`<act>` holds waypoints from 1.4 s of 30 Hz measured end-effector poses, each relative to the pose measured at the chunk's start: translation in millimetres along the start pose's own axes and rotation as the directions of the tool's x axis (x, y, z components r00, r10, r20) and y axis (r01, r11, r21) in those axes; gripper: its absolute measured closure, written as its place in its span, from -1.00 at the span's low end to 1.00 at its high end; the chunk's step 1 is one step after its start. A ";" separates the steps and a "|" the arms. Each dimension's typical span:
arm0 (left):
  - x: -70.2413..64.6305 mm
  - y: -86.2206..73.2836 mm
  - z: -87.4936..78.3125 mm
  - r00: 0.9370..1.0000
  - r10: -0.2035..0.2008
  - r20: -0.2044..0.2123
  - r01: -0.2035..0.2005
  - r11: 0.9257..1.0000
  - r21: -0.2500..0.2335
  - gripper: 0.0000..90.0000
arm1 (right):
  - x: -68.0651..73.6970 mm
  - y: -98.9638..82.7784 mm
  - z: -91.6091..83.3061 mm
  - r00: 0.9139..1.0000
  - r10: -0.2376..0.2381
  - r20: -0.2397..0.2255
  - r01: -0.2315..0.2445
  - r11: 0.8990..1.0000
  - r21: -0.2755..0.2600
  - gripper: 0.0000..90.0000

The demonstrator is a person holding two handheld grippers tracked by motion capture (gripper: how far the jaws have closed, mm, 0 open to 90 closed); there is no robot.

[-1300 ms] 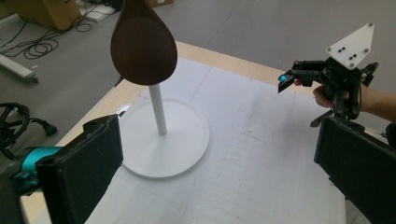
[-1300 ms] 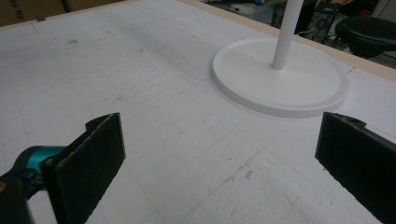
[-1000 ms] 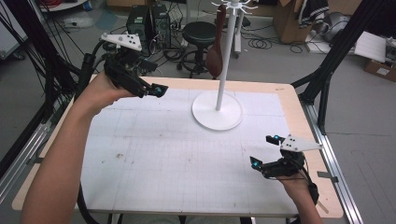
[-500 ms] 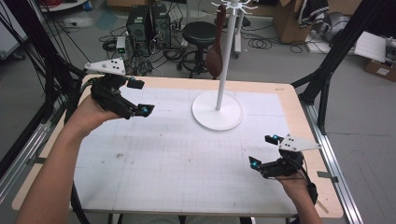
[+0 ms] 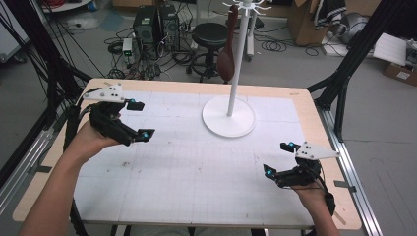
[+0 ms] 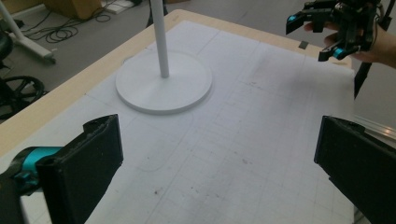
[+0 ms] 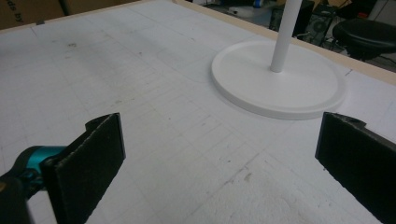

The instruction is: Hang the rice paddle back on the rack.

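We recorded one white stand (image 5: 229,116) at the table's far centre, with one brown item (image 5: 225,63) hanging from it. Left gripper (image 5: 139,120) hovered well left of its base, jaws spread, empty. Right gripper (image 5: 279,159) sat near right, jaws likewise spread, empty.

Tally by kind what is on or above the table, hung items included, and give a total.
Hand-held grippers: 2, the left gripper and the right gripper, both with jaws open.
White stands: 1, the stand.
Brown utensils hung on the stand: 1, the brown utensil.
Total: 4
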State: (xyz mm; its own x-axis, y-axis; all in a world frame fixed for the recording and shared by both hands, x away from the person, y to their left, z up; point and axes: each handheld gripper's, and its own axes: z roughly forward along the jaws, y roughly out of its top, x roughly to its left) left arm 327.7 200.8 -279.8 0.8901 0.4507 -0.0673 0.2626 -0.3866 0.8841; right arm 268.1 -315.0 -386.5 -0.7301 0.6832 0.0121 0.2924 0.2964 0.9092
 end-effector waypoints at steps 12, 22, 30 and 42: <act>-7.6 -41.1 -6.4 1.000 -0.006 0.000 0.006 0.999 -0.032 -0.96 | 1.0 -1.0 -0.9 1.000 0.000 0.003 0.000 1.000 0.000 -0.99; -7.6 -70.6 -3.9 0.999 -0.035 -0.031 0.034 0.998 -0.053 -0.96 | 3.1 -0.3 -0.3 1.000 -0.004 0.001 0.004 1.000 0.002 -0.99; -11.1 -85.7 -7.8 0.998 -0.040 -0.044 0.037 0.996 -0.076 -0.96 | 6.5 0.9 1.5 1.000 -0.010 0.001 0.010 1.000 0.008 -0.99; -14.7 -106.5 -6.6 0.998 -0.049 -0.043 0.046 0.996 -0.076 -0.96 | 8.4 0.5 0.4 1.000 -0.008 -0.006 0.008 1.000 0.009 -0.99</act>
State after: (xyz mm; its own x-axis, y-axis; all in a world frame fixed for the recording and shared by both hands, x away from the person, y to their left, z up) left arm 284.2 240.6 -370.0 0.8595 0.5029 -0.0910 0.2741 -0.3034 0.9126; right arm 262.4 -308.8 -386.1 -0.7357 0.6772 0.0075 0.2924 0.3076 0.9055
